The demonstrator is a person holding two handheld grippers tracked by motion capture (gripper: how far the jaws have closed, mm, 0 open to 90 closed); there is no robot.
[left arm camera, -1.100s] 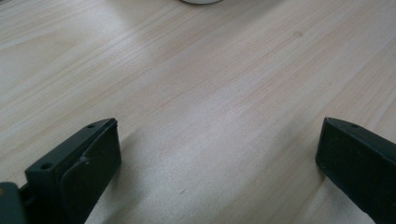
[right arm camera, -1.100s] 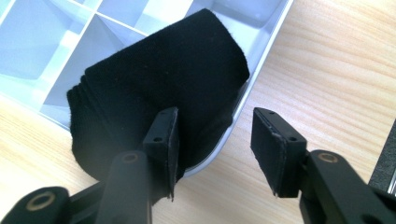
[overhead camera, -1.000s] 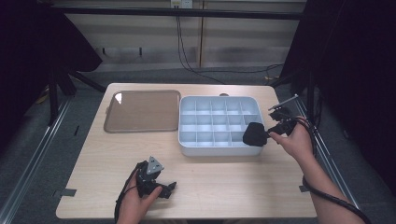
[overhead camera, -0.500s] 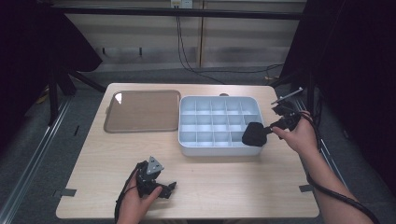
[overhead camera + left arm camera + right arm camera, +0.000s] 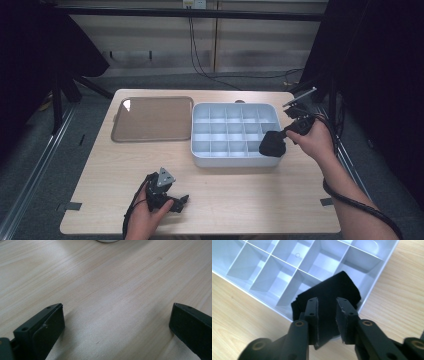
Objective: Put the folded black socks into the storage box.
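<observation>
Pale wooden counter (image 5: pixel 240 200) | my right hand-held gripper (image 5: pixel 327 307) clamps a black folded cloth (image 5: pixel 329 293) over the white compartment tray's (image 5: pixel 200 155) near-right corner | my left hand-held gripper (image 5: pixel 117 322), well short of that tray, jaws apart

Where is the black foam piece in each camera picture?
High view: black foam piece over the white divided tray's near right corner, in the right tongs.
Right gripper view: centre, pinched between the jaws.
Left gripper view: bare table.
Shared landmark: the tray's corner.
</observation>
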